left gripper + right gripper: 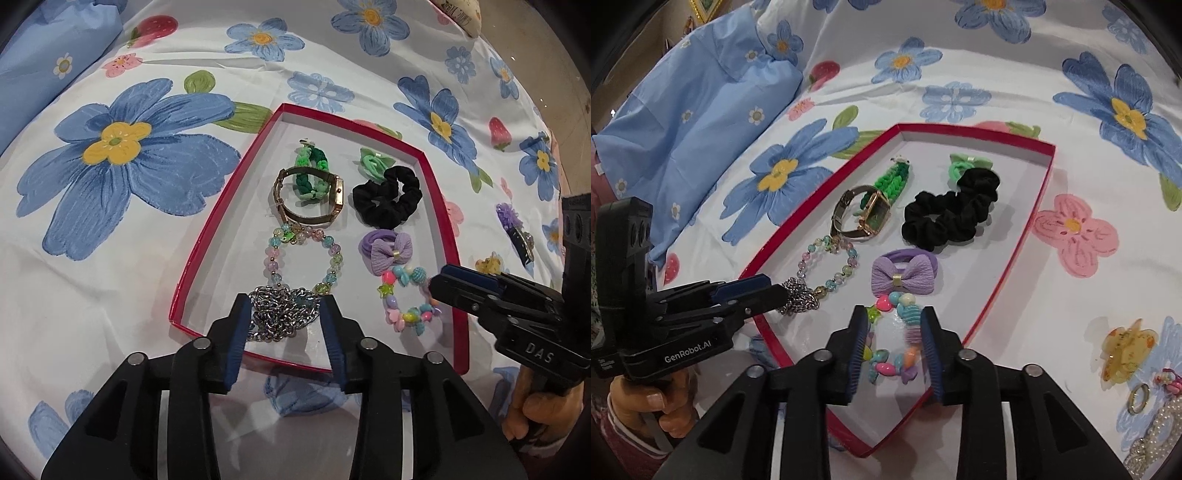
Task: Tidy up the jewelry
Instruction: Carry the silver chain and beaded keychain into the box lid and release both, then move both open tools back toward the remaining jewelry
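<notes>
Red tray (218, 225) on flowered sheet — left gripper (286, 325) part-open around silver chain (280, 314); right gripper (895, 339) part-open around bead bracelet (892, 363), neither gripped.

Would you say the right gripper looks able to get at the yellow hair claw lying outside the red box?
Probably yes: the yellow hair claw lies bare on the bedspread, just right of the right gripper, outside the red box, with nothing covering it.

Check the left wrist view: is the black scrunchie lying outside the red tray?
No, the black scrunchie lies inside the red tray, beside the watch.
</notes>
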